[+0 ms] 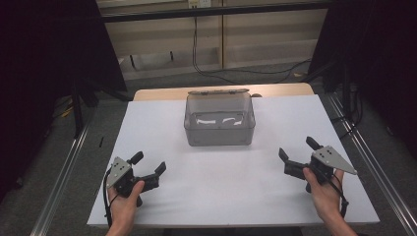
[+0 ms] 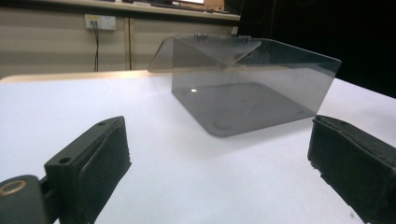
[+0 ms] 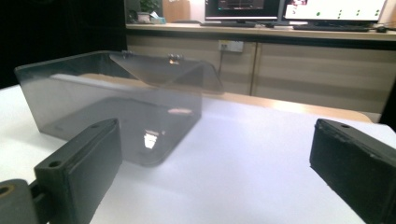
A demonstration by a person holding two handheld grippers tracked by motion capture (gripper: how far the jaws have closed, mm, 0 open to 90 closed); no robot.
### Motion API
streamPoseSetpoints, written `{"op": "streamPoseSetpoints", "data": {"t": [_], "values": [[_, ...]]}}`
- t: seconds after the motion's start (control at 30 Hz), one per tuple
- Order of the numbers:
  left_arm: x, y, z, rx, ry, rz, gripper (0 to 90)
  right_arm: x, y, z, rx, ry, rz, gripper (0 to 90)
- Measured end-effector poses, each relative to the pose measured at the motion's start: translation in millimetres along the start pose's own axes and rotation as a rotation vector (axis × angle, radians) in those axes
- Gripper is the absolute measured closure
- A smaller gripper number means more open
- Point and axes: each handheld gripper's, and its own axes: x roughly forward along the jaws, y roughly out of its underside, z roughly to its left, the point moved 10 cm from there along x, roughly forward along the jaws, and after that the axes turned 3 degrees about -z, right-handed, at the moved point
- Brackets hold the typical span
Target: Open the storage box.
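- High view: we hold the left gripper (image 1: 151,166) and right gripper (image 1: 296,149) low on the white counter (image 1: 162,132), fingers apart, empty; the clear lidded box (image 1: 219,120) sits centred, well apart.
- Left gripper view: we'd likely approach the box (image 2: 252,88) squarely.
- Right gripper view: its hinged lid (image 3: 163,70) leans open; avoid knocking it.

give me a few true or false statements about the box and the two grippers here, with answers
1. The clear box has its lid open. True.
2. The left gripper is clamped on the box. False: it is open, apart from the box, nothing between its fingers.
3. The right gripper is open. True.
4. The box is full of objects. False: it looks empty.
5. Both grippers are on the person's side of the box, one to each side of it. True.
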Motion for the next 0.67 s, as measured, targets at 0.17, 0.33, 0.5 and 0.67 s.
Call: {"op": "streamPoseSetpoints", "data": {"t": [0.17, 0.33, 0.5, 0.67], "values": [[-13.1, 6.4, 3.5, -0.002, -0.034, 0.004, 5.2, -13.9, 4.1, -5.1, -0.008, 0.025, 0.001, 1.9], [-21.9, 12.5, 6.8, 0.013, -0.061, 0.011, 5.2, -27.5, 16.1, -7.1, -0.034, 0.039, 0.033, 1.9], [-23.3, 10.8, 9.1, -0.009, -0.064, -0.008, 5.2, -35.8, 19.0, -9.2, -0.021, 0.045, 0.025, 0.8], [-25.2, 12.3, 10.6, -0.030, -0.061, 0.000, 4.8, -30.7, 21.5, -5.7, -0.013, 0.037, 0.030, 1.1]]}}
